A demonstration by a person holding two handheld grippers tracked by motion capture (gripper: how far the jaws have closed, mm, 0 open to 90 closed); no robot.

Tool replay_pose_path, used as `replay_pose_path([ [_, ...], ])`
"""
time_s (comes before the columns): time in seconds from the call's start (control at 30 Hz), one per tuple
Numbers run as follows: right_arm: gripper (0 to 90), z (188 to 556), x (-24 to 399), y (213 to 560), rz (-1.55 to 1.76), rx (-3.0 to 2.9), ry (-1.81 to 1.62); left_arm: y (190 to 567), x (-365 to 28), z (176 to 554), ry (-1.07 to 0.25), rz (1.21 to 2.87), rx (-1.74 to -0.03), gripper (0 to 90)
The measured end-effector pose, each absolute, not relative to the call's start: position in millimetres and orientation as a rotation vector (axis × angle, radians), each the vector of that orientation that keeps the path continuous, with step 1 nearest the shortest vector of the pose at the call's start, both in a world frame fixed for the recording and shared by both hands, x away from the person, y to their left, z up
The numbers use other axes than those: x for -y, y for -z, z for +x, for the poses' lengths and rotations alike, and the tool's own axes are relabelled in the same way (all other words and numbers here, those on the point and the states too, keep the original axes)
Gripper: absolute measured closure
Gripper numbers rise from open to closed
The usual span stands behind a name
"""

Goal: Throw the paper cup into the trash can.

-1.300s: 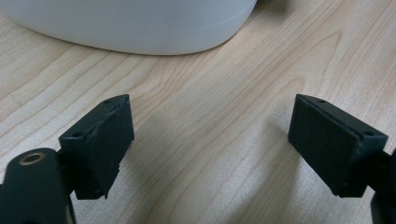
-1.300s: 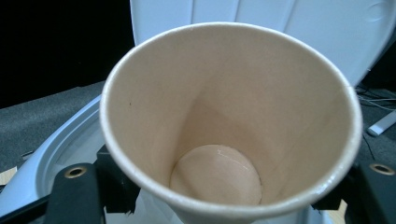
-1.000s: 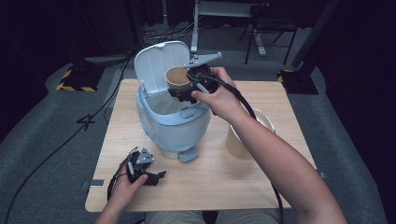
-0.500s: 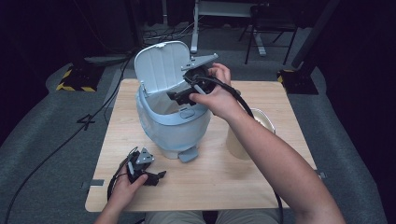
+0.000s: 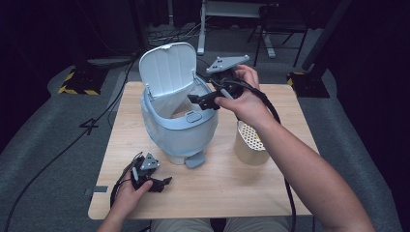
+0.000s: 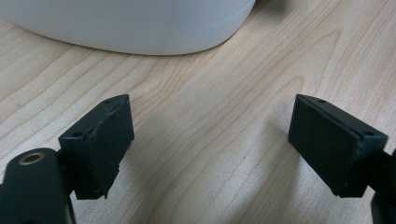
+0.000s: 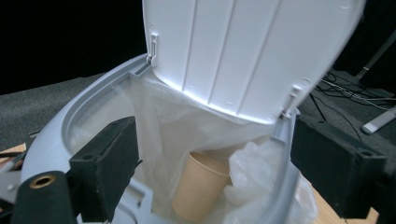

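**Desk:** What does the frame show?

**Photographer:** A person at a wooden table (image 5: 270,193) works a small pale-blue bin (image 5: 179,128) with its lid (image 5: 169,72) standing upright. The right gripper (image 5: 203,100) hangs over the open mouth, fingers (image 7: 105,168) spread wide and holding nothing.

**Desk:** And the cup?

**Photographer:** The paper cup (image 7: 198,189) lies inside the bin, tilted against the clear plastic liner (image 7: 252,172), below and between the spread fingers in the right gripper view. Nothing touches it.

**Desk:** The other hand?

**Photographer:** The left gripper (image 5: 162,183) rests low on the table near the front edge, just in front of the bin's base. Its fingers (image 6: 100,140) are parted too, with bare wood between them.

**Desk:** So how far along is the job?

**Photographer:** By my reading, the main part is done: the cup is in the bin and let go. What looks left is drawing the right gripper clear and shutting the lid. A second container, tan with a perforated white insert (image 5: 250,140), stands on the table just beside the bin, under the right forearm; whether it goes in as well, I cannot tell.
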State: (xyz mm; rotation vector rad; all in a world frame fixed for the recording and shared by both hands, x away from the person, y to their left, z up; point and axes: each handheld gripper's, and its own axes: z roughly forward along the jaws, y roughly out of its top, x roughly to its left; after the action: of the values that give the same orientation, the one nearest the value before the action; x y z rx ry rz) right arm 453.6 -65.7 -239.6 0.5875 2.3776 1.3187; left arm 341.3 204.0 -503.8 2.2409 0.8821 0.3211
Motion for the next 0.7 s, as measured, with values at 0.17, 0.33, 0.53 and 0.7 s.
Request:
replay_pose_path([
  [0.17,16.0,440,93,235,0.590,-2.334,-1.321,504,-206,342,-0.329,2.242,-0.886,14.8],
  [0.33,16.4,428,118,233,0.616,-2.319,-1.309,504,-207,343,-0.333,2.238,-0.904,14.8],
  [0.53,16.8,415,151,235,0.694,-2.313,-1.296,504,-208,343,-0.337,2.235,-0.910,14.8],
  [0.7,17.2,405,180,243,0.740,-2.309,-1.278,504,-208,343,-0.339,2.232,-0.915,14.8],
])
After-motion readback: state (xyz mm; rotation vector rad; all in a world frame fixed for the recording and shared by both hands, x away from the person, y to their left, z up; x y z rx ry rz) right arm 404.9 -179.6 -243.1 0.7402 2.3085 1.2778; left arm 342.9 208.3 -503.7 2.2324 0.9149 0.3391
